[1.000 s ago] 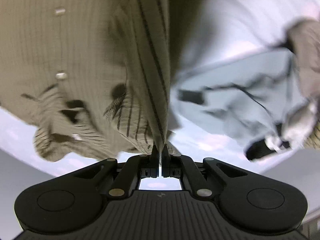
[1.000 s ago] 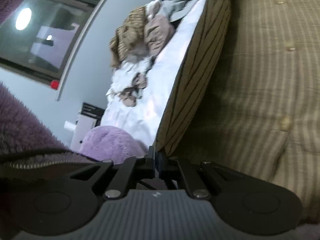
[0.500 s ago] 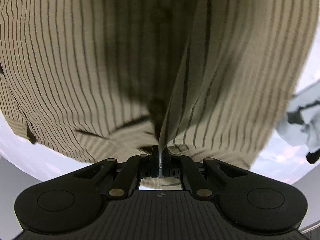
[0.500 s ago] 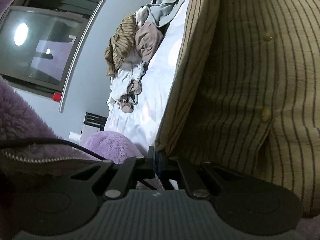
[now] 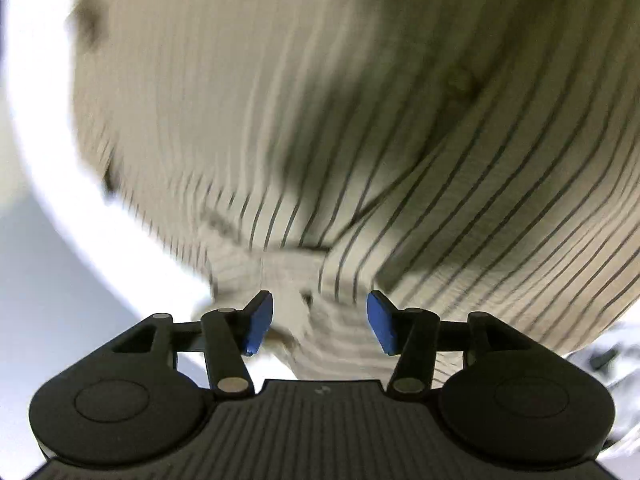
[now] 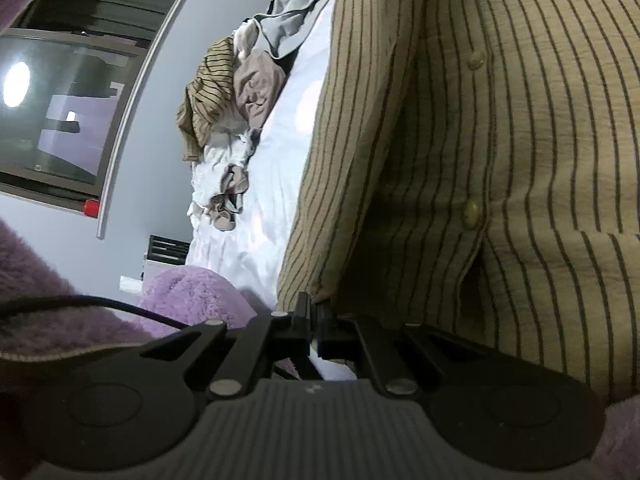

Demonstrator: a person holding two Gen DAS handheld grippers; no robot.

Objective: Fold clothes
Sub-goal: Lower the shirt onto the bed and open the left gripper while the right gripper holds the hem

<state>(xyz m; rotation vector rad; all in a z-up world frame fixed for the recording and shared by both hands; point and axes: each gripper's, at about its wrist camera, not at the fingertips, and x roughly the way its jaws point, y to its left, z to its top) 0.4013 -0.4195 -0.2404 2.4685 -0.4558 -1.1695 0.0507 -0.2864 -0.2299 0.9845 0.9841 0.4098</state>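
Closest in the left wrist view, the left gripper (image 5: 319,320) has jaws standing about half apart, and they have just been opening. Its blue pads (image 5: 259,322) are bare. A bunched fold of the striped shirt (image 5: 400,140) lies between them, but neither pad presses on it. This view is blurred, more so on its left side. Beyond the jaws the beige shirt with thin dark stripes fills nearly the whole view, spread over a bright white bed (image 5: 36,140).

In the right wrist view, the right gripper (image 6: 314,316) has its jaws pinched together on the lower edge of the same striped shirt (image 6: 500,160). The cloth rises from the jaws and covers the right half of the view. Its button placket shows pale buttons (image 6: 471,209) running upward.

Just left of the gripper are a person's fuzzy purple sleeve (image 6: 48,292) and a dark cable (image 6: 100,304). Behind them sits a soft purple mound (image 6: 192,296).

Farther off, the white bed (image 6: 276,168) stretches away. A heap of unfolded clothes (image 6: 236,100) lies on it, striped, tan, white and grey pieces tangled together.

Along the far left stands a grey wall (image 6: 160,152). A dark framed window (image 6: 52,108) reflects a round light. A small slatted unit (image 6: 166,248) stands at the foot of the wall.
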